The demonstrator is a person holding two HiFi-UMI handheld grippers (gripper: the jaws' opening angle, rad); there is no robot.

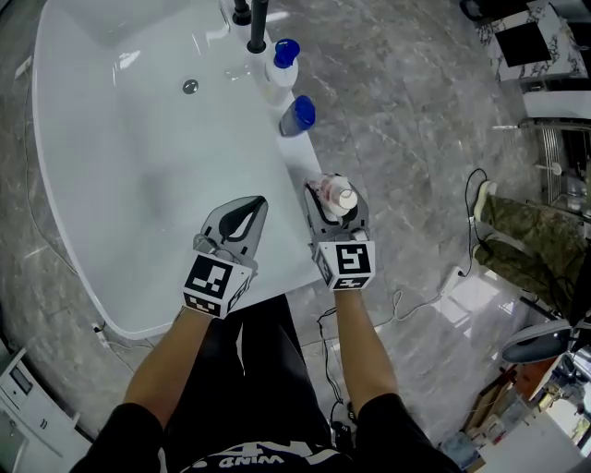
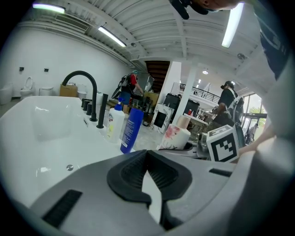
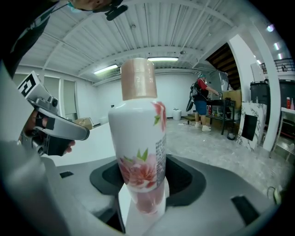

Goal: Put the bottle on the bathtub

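A white bottle [image 1: 343, 198] [image 3: 140, 152] with pink flowers and a tan cap stands upright between the jaws of my right gripper [image 1: 331, 187] [image 3: 145, 180], which is shut on its lower body. It hangs just beside the right rim of the white bathtub [image 1: 288, 185] [image 2: 46, 133], near the tub's front end. In the left gripper view the same bottle [image 2: 177, 136] shows at the right. My left gripper [image 1: 251, 209] [image 2: 147, 159] hovers over the tub's front part, shut with nothing in it.
A white bottle with a blue cap [image 1: 284, 60] [image 2: 115, 122] and a blue bottle [image 1: 297, 115] [image 2: 132, 130] stand on the rim beside the black faucet [image 1: 257, 23] [image 2: 83, 87]. Cables and a white box [image 1: 476, 296] lie on the grey floor; a person's leg [image 1: 526, 242] at right.
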